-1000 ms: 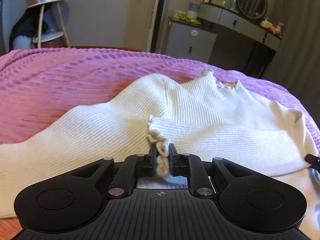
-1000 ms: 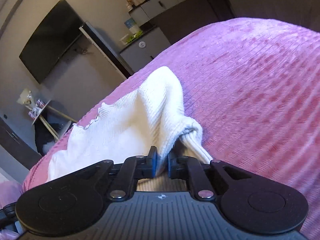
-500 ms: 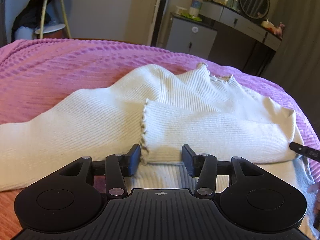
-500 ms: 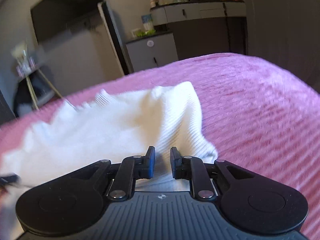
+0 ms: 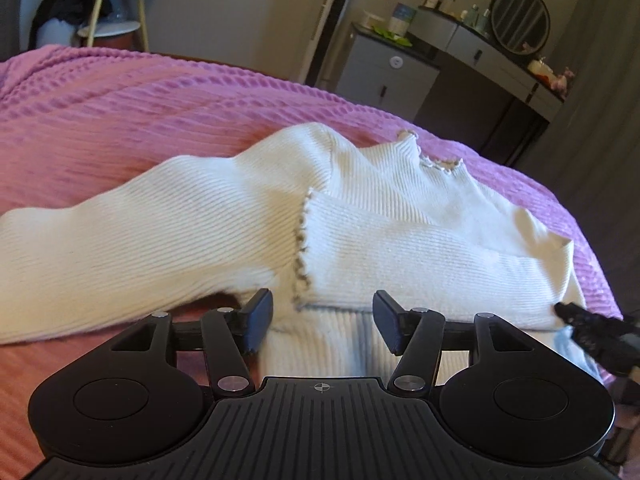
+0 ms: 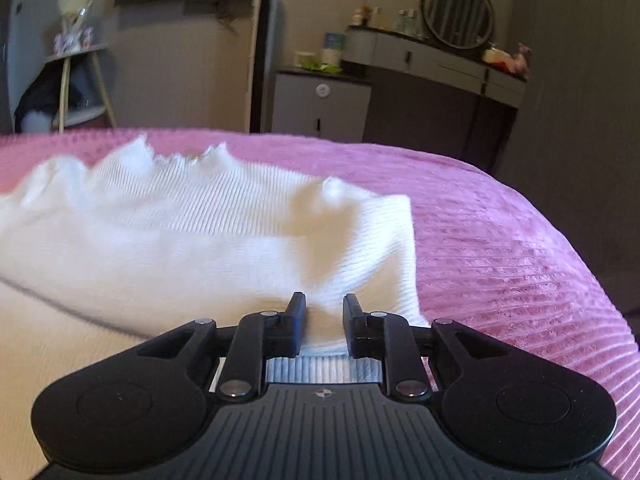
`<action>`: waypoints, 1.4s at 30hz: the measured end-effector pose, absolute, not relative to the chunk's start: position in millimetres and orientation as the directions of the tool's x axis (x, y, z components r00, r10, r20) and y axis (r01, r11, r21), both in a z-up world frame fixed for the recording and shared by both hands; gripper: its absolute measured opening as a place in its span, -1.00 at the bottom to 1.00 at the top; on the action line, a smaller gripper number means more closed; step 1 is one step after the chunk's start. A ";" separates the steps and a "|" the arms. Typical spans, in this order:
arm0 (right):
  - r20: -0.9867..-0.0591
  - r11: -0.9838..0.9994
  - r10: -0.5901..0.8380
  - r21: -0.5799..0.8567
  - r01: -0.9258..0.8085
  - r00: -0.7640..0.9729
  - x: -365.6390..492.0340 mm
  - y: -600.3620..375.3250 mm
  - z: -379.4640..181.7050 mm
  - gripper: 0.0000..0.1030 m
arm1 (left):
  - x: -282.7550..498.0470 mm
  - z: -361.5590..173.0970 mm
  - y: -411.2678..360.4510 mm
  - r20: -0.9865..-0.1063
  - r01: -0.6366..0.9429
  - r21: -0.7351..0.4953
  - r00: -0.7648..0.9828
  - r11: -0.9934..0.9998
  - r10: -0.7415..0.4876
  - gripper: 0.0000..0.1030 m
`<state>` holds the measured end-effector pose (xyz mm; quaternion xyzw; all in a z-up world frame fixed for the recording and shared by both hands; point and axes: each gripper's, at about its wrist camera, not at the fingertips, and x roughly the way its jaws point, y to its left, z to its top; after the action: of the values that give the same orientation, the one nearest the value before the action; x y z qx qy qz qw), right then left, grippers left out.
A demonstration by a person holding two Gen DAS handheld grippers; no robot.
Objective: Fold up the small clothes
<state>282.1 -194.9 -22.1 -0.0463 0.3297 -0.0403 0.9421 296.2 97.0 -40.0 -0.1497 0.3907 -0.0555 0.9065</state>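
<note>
A white ribbed sweater (image 5: pixel 400 240) lies on the pink-purple bedspread (image 5: pixel 120 120). One sleeve is folded across its body, and that sleeve's frilled cuff (image 5: pixel 302 248) lies just ahead of my left gripper (image 5: pixel 322 306). The left jaws are opening, with the cuff's end between them and neither pad pressing on it. The other sleeve (image 5: pixel 120 248) stretches out to the left. In the right wrist view my right gripper (image 6: pixel 325 306) is at the sweater's (image 6: pixel 180 240) folded right edge. Its jaws are opening a little, and the cloth lies loose in the gap. One of its fingers (image 5: pixel 580 320) shows at the left view's right edge.
Beyond the bed's far edge stand a grey cabinet (image 5: pixel 392 76) and a dresser with a round mirror (image 5: pixel 520 20). A white shelf stand (image 6: pixel 80 80) is at the back left. The bedspread (image 6: pixel 500 260) drops away to the right of the sweater.
My left gripper has let go of the frilled cuff and its jaws have spread wide; the sleeve now lies flat. My right gripper has rolled level and its jaws have parted off the cloth.
</note>
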 end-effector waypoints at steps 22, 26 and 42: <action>-0.653 1.000 0.027 0.023 -0.016 0.757 171.2 -140.1 -15.4 -0.08 | 150.1 -81.5 367.2 -0.624 -0.575 -0.682 0.779 0.453 0.049 0.41; -0.653 0.999 0.021 0.042 0.009 0.757 170.1 -141.5 -9.1 -0.08 | 143.8 -100.0 393.0 -0.580 -0.561 -0.768 0.814 0.309 0.035 -0.05; -0.665 0.995 0.031 0.095 0.044 0.746 162.4 -148.4 -18.4 -0.06 | 207.0 -12.7 354.3 -0.479 -0.381 -0.717 0.878 0.584 -0.015 -0.83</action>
<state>162.4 -148.4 -18.4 0.0523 0.3562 -0.0035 0.9329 207.0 354.3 -12.7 -0.4434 0.2234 0.1063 0.8615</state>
